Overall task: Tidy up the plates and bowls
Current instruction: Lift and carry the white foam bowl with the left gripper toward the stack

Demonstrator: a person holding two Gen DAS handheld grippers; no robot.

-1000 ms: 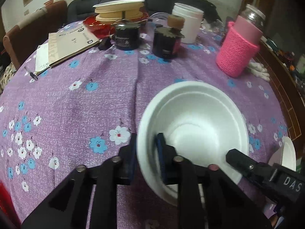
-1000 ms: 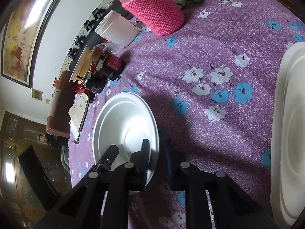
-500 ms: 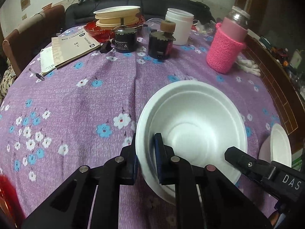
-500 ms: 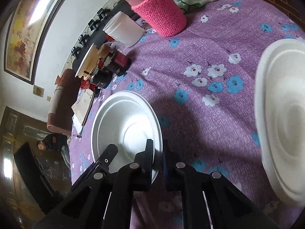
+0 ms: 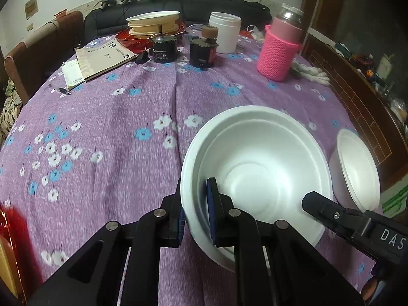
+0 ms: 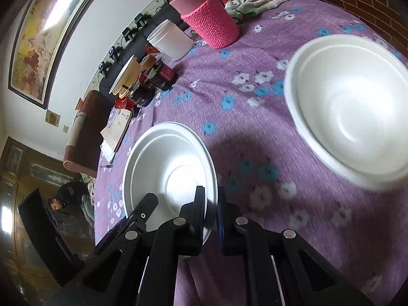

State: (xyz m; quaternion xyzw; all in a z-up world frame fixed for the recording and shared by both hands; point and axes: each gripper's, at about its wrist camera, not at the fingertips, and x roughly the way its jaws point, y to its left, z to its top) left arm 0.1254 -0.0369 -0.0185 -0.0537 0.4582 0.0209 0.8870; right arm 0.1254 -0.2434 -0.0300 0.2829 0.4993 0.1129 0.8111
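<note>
With both claws clamped on the white bowl's rim, left claw at its near-left edge, right claw at its near-right, second bowl sits ahead-right of my right claw on the worktop, so right side leads

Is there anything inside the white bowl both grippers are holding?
The white bowl looks bare inside apart from the left gripper's inner finger and the right gripper's finger, each clamped on its rim. The cloth underneath is hidden.
</note>
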